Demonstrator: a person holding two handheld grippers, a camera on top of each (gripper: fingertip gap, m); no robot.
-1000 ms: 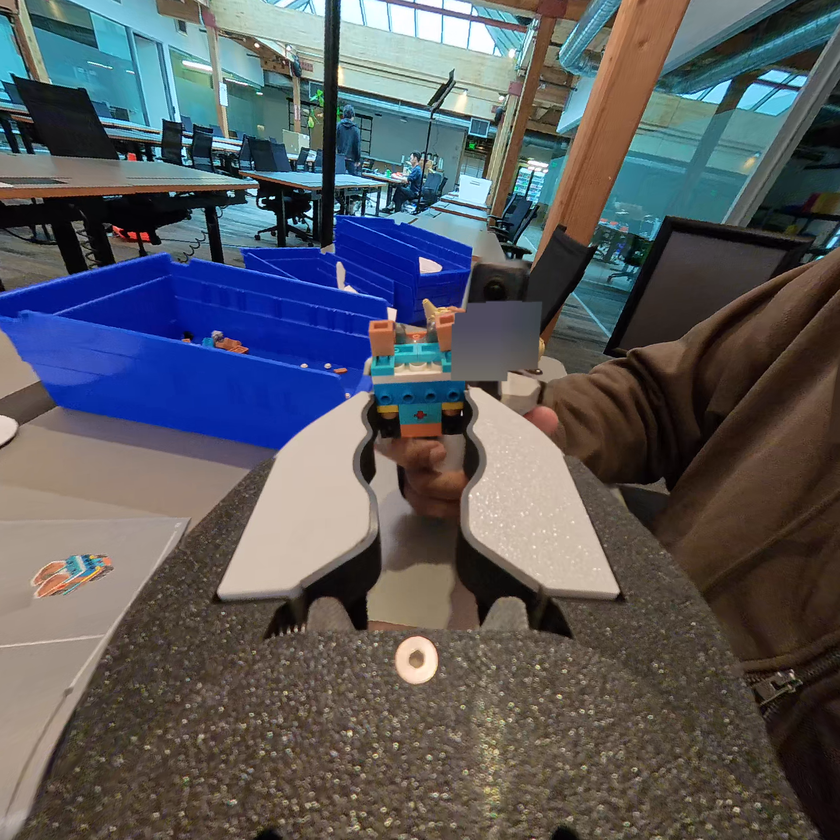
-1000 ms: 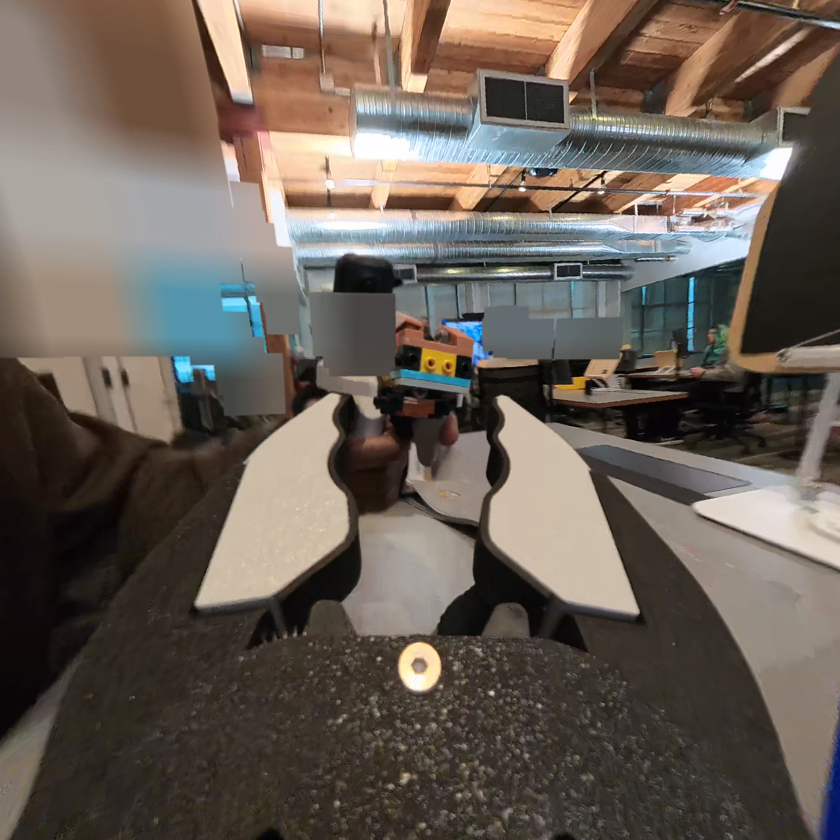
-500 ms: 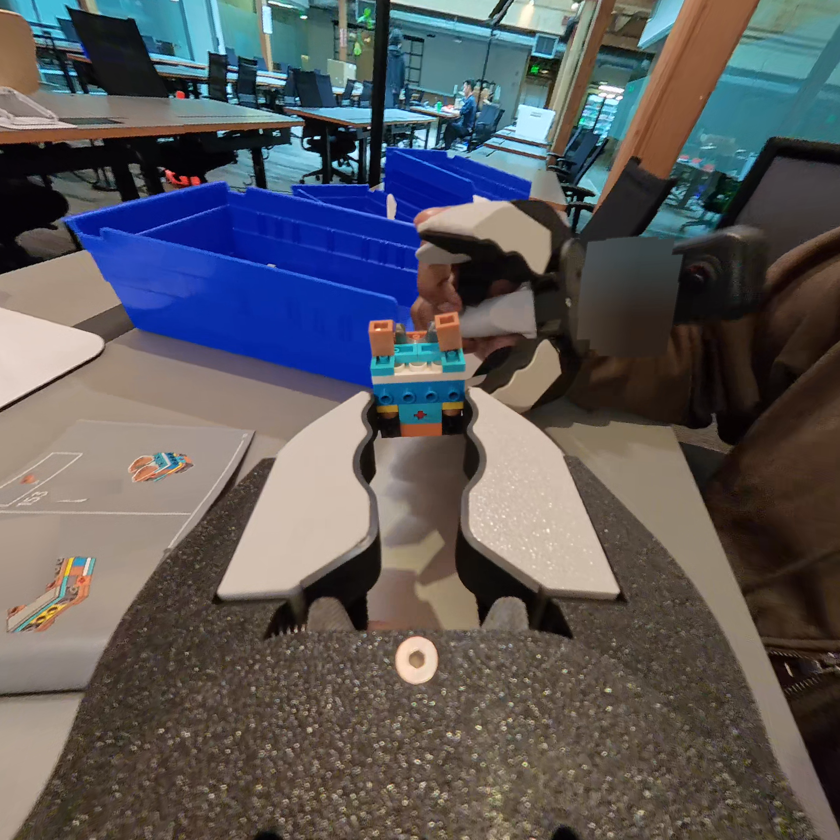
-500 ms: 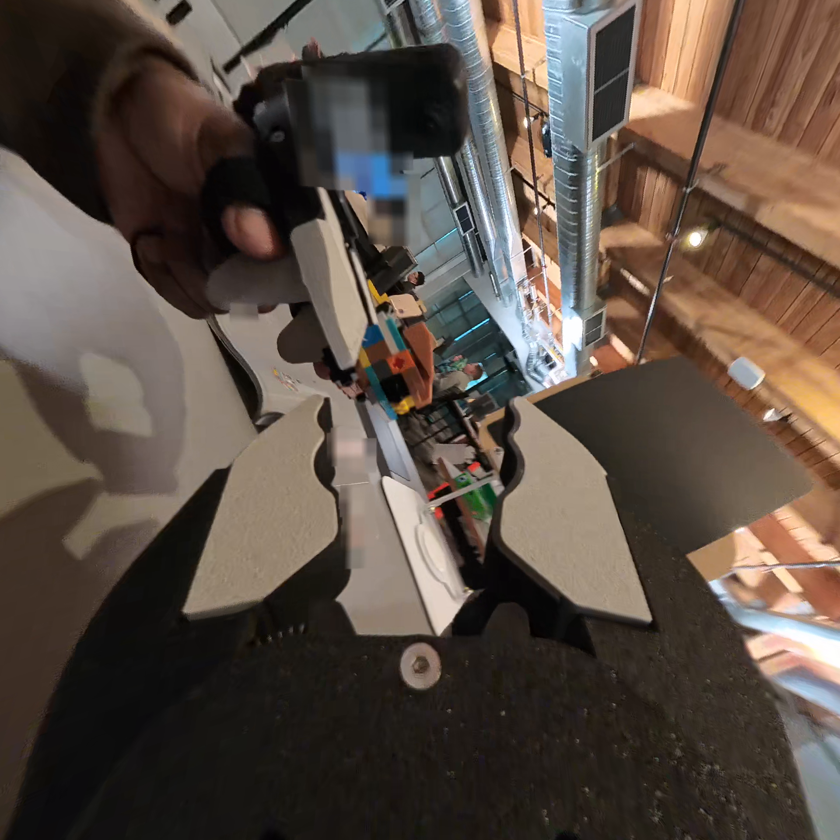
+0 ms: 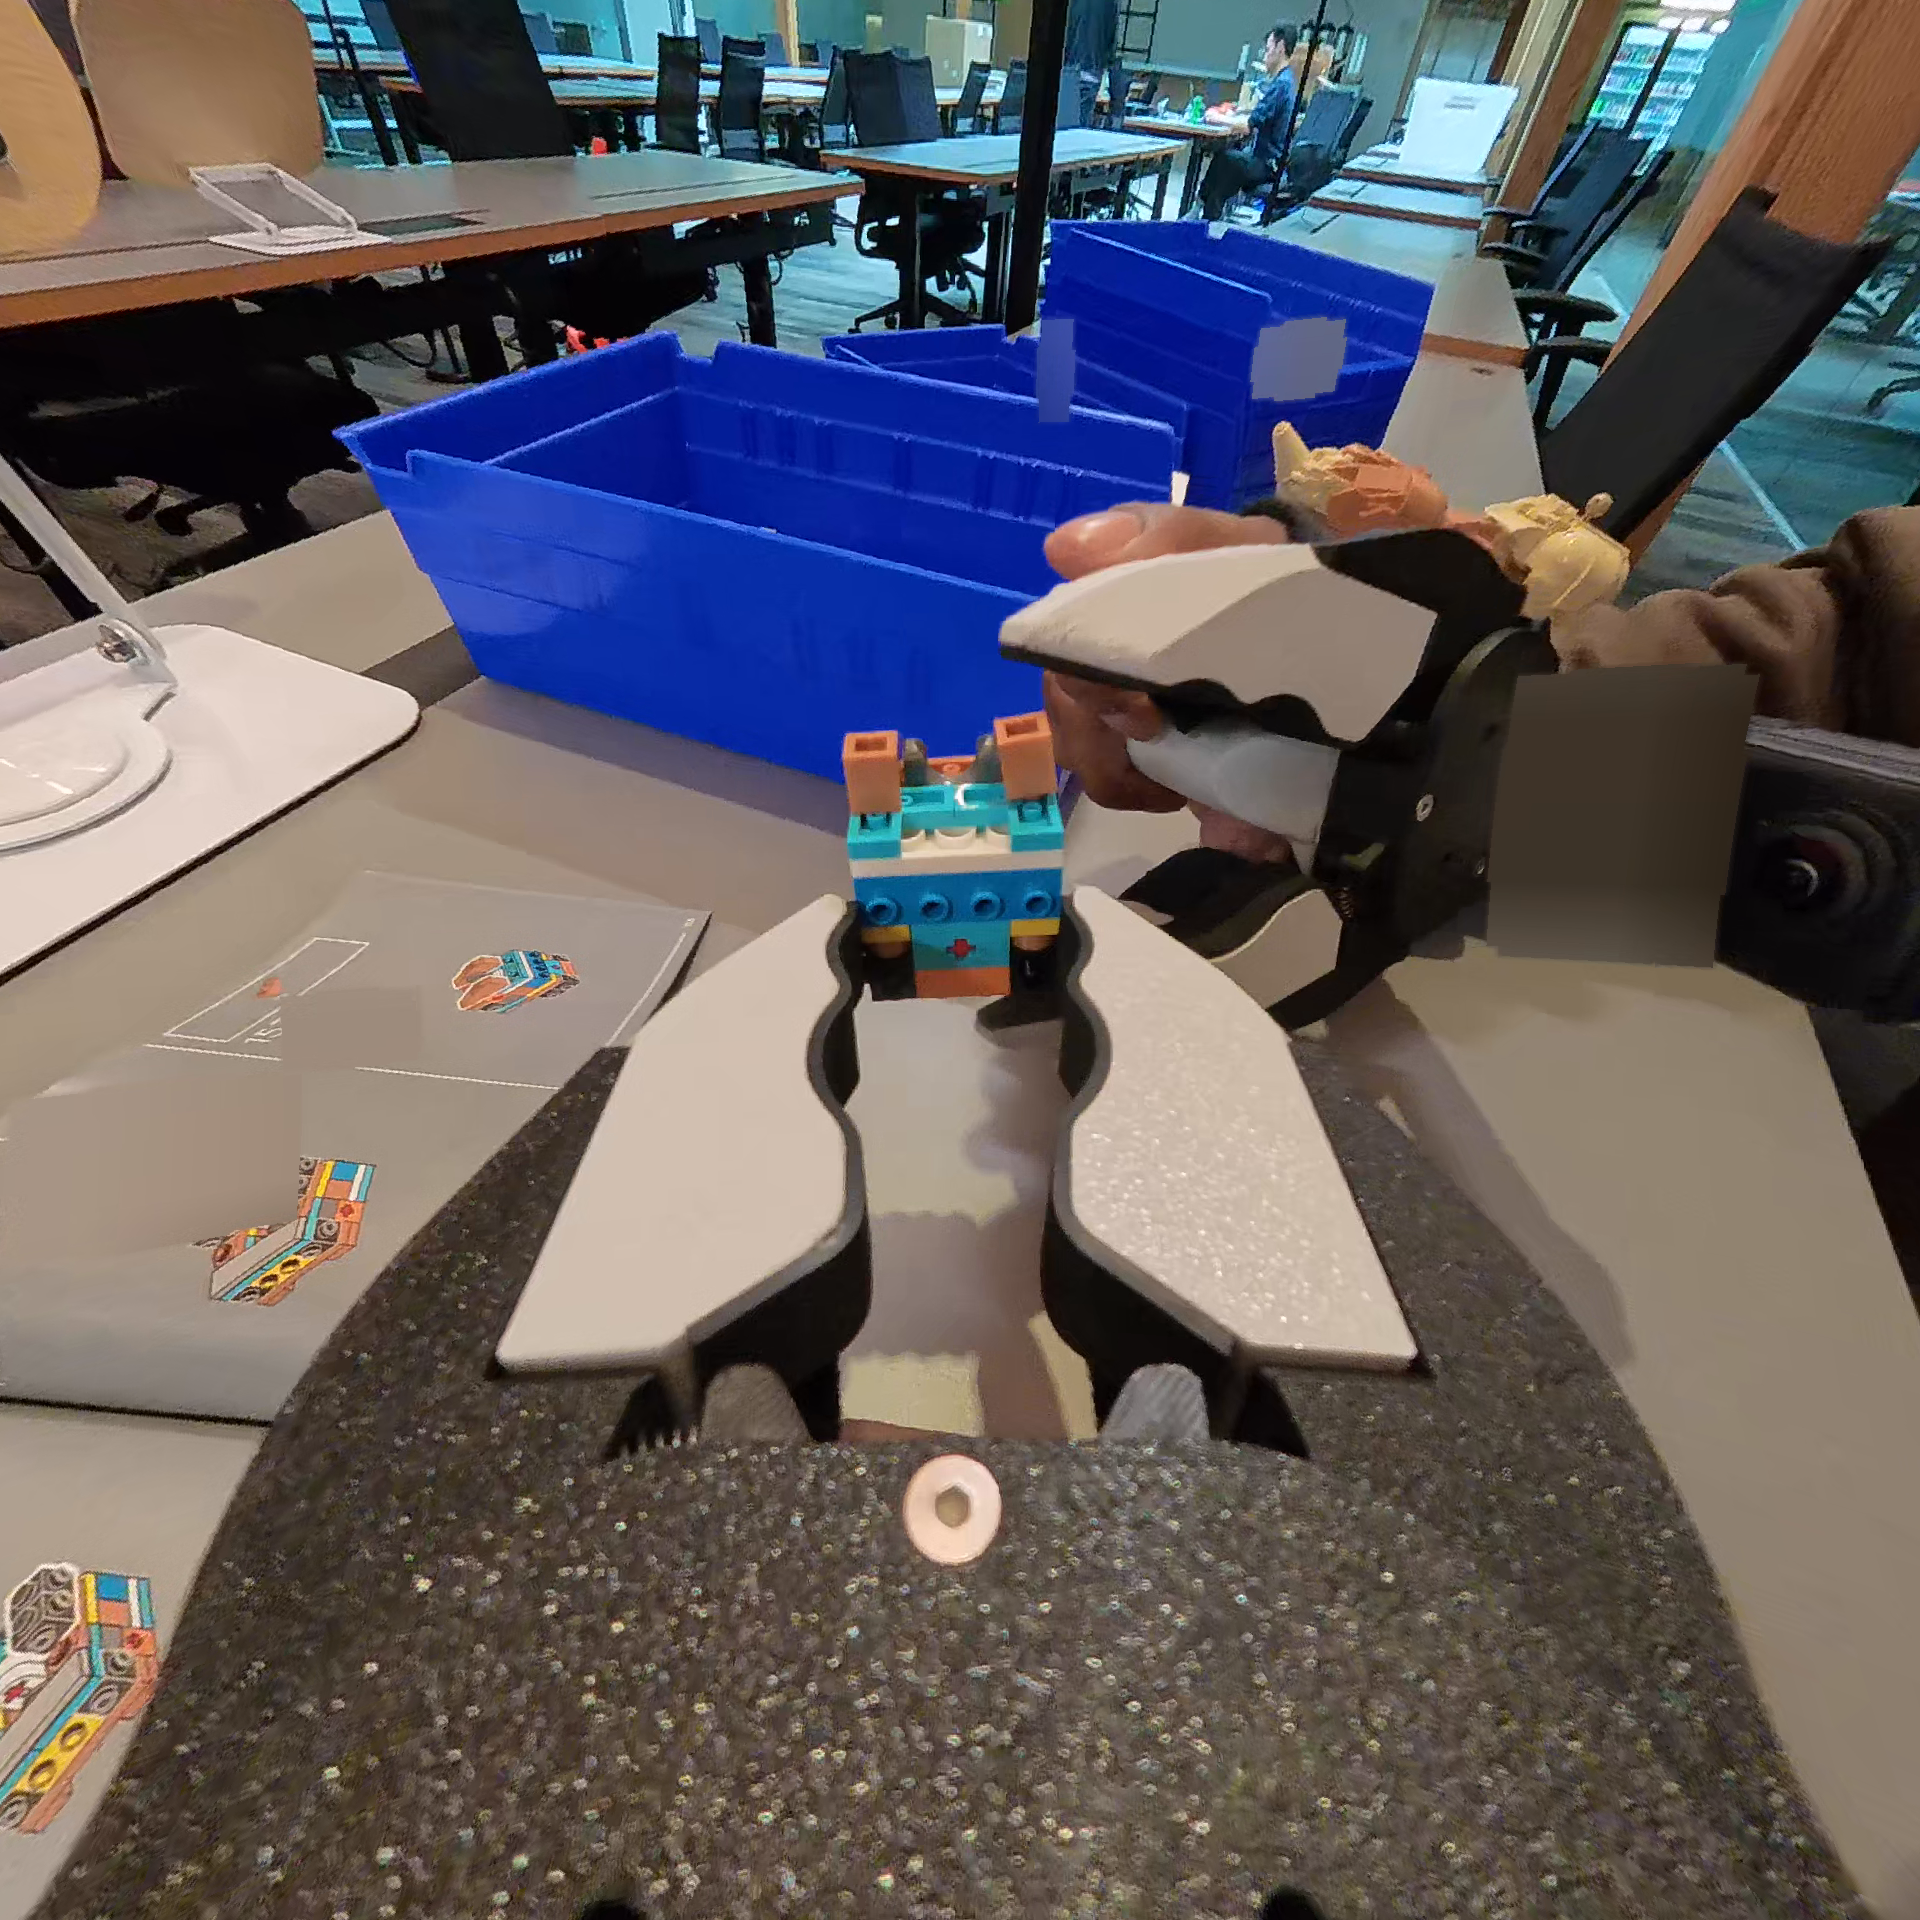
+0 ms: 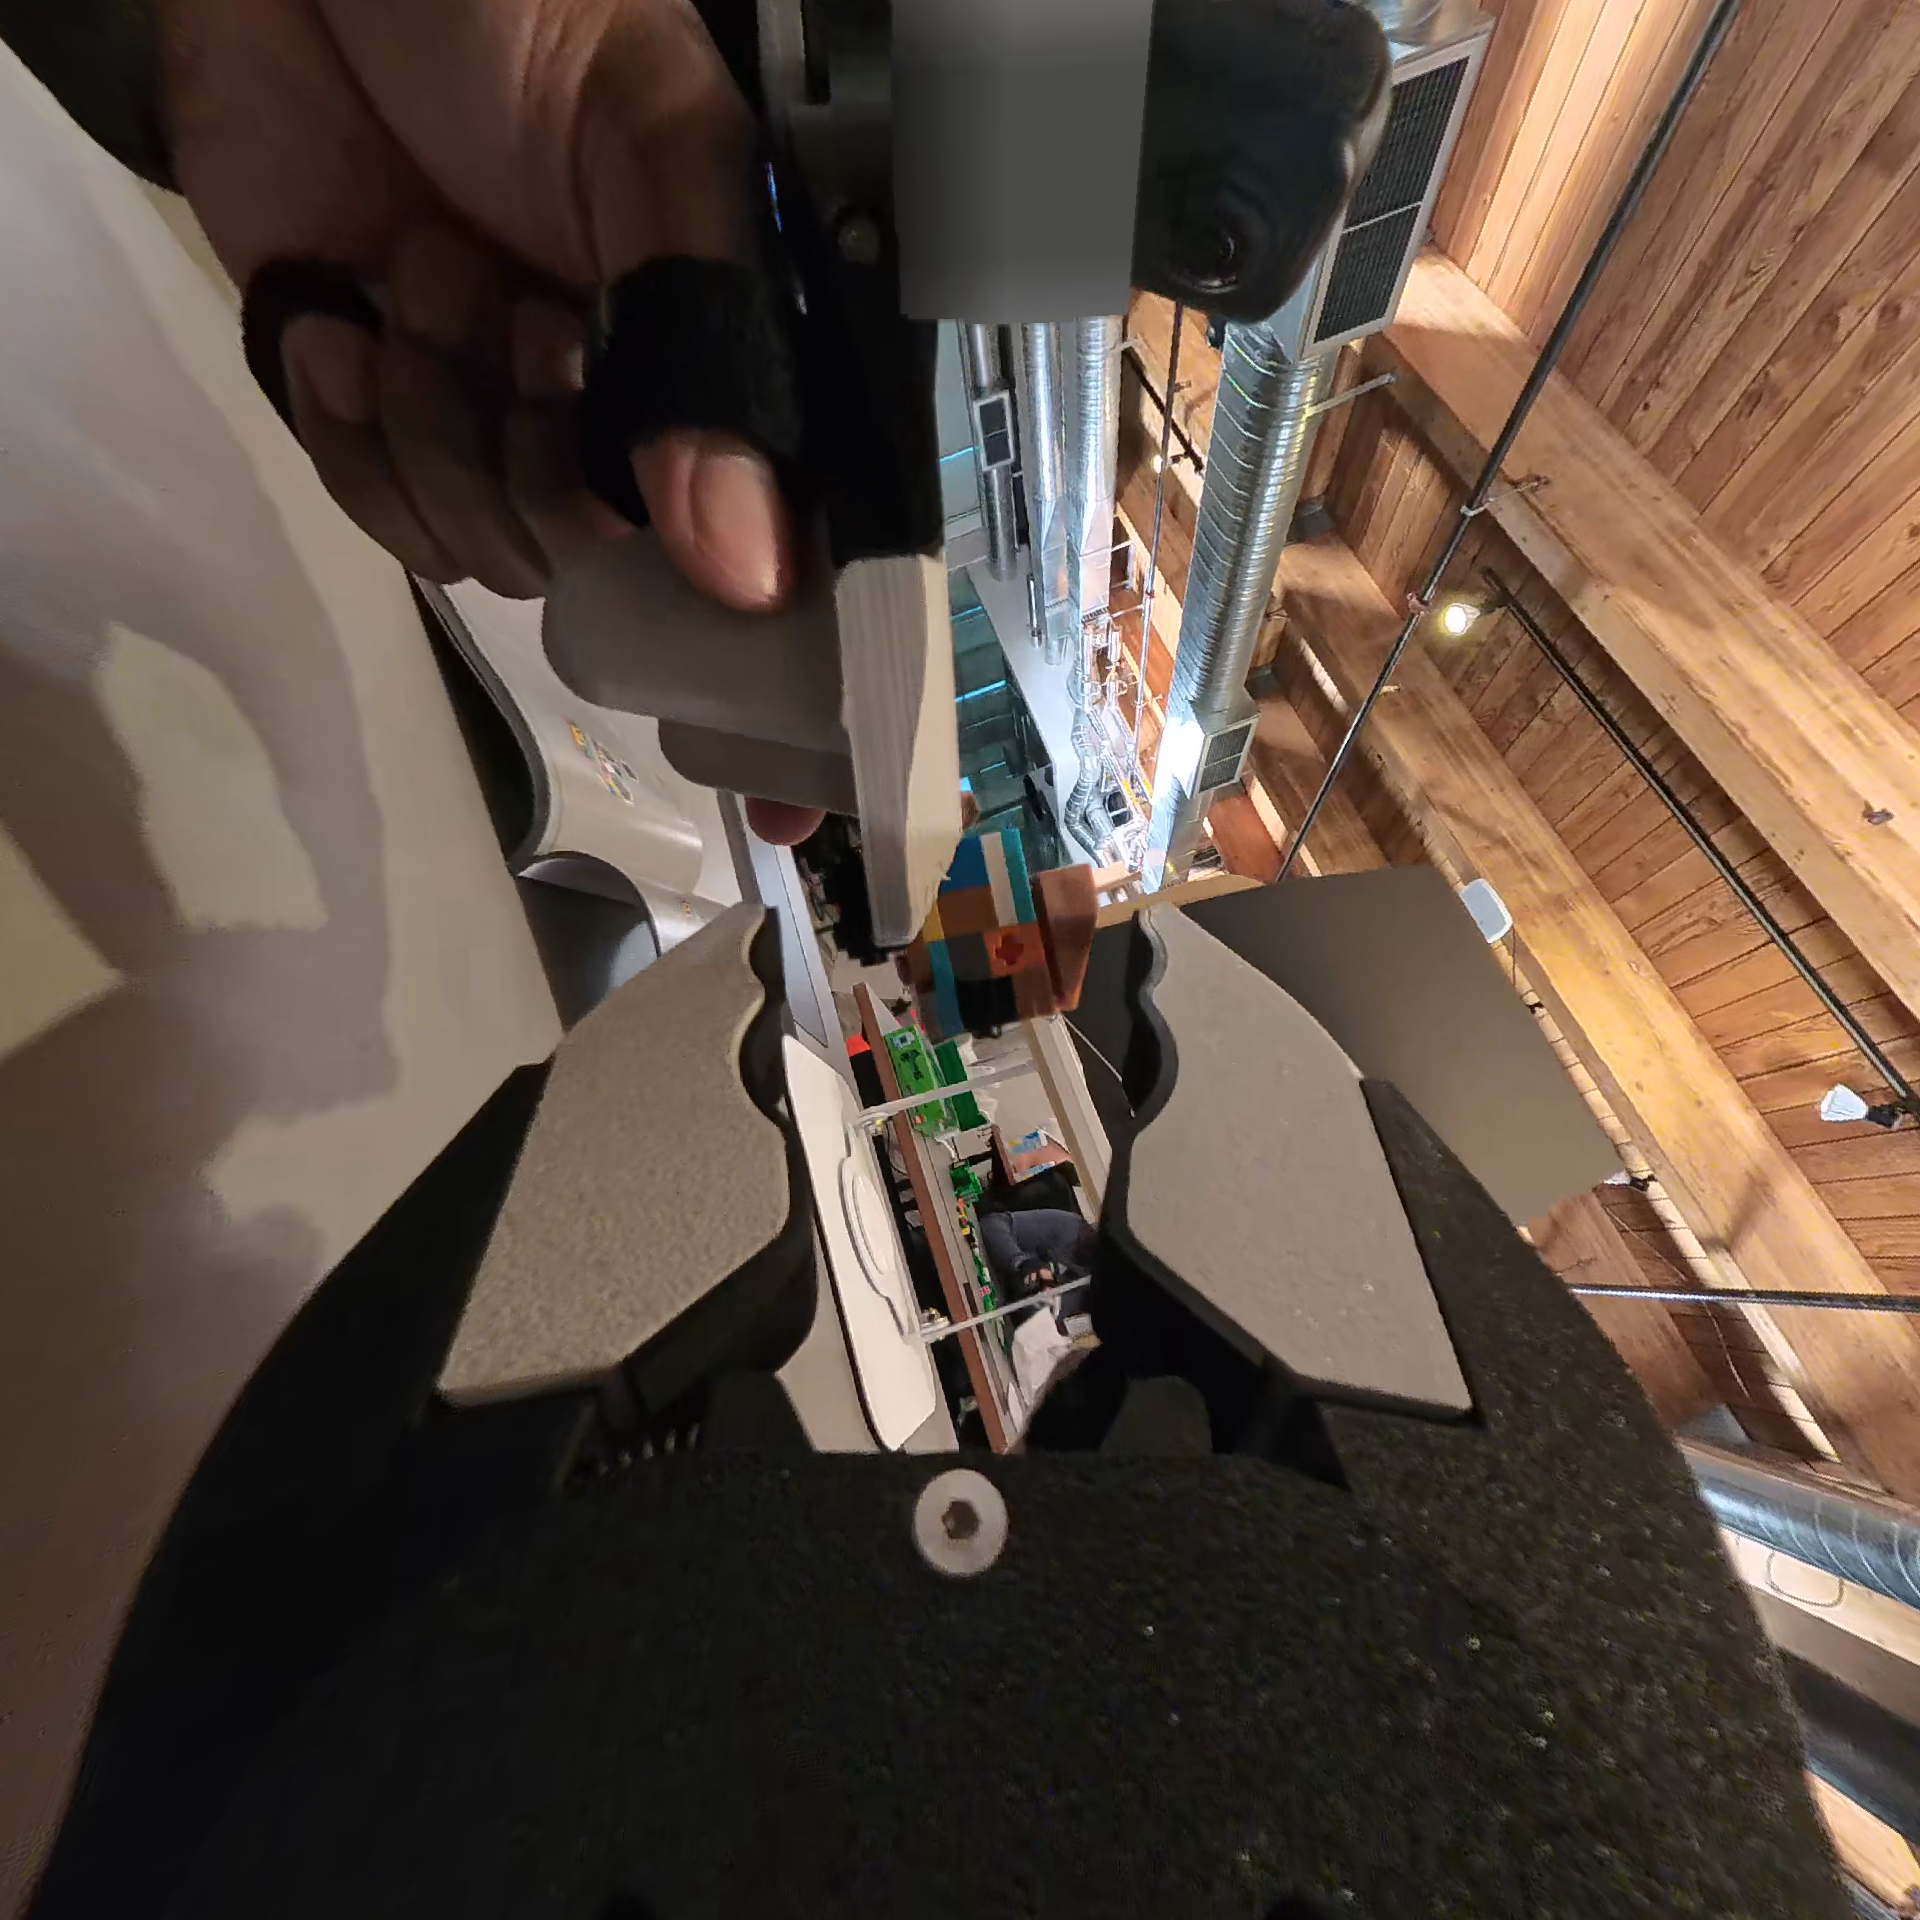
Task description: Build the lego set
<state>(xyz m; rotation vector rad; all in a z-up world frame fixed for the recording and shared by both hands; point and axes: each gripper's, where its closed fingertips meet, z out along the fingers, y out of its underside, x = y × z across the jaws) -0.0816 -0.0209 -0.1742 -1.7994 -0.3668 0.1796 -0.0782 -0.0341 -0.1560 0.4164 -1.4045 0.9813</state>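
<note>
My left gripper (image 5: 956,961) is shut on a small lego model (image 5: 951,862) of blue, teal, white and orange bricks, held upright just above the grey table (image 5: 1507,1143). My right gripper (image 5: 1075,769) lies rolled on its side just right of the model, open and empty, with a hand around it. Tan and brown lego pieces (image 5: 1351,488) rest on top of it. In the right wrist view, the model (image 6: 997,956) sits just beyond the open right gripper (image 6: 956,935), next to one left finger (image 6: 904,727).
A large blue bin (image 5: 727,582) stands behind the model, with more blue bins (image 5: 1247,312) farther back. An open instruction booklet (image 5: 416,997) lies at the left. A white stand base (image 5: 156,727) sits at the far left. Only a small space, under 4 cm, lies between the two pairs of fingers.
My left gripper has come down toward the table with the model. My right gripper has rolled onto its side and moved close to the model from the right.
</note>
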